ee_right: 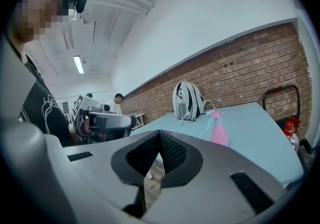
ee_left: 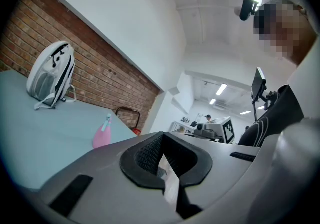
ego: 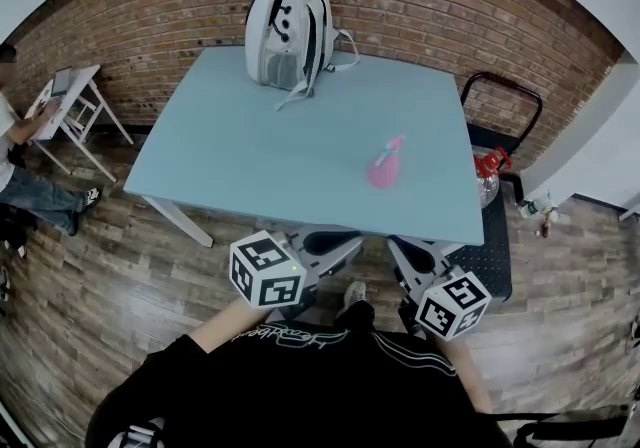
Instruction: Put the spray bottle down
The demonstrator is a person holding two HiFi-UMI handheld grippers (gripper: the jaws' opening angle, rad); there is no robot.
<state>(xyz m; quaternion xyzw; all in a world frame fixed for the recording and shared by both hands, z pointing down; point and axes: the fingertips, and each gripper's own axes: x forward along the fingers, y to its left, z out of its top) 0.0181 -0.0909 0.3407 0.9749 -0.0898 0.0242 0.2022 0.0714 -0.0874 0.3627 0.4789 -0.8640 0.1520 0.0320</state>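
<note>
The pink spray bottle (ego: 385, 164) already stands upright on the bench (ego: 250, 156), at eleven o'clock from my right fingers (ee_right: 172, 155) and one o'clock from my left fingers (ee_left: 147, 155), the right nearer, both pairs pressed together, empty, well apart from it.

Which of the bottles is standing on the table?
The pink spray bottle, upright on the light blue table; the red-topped clear bottle sits off it, on the black cart.
</note>
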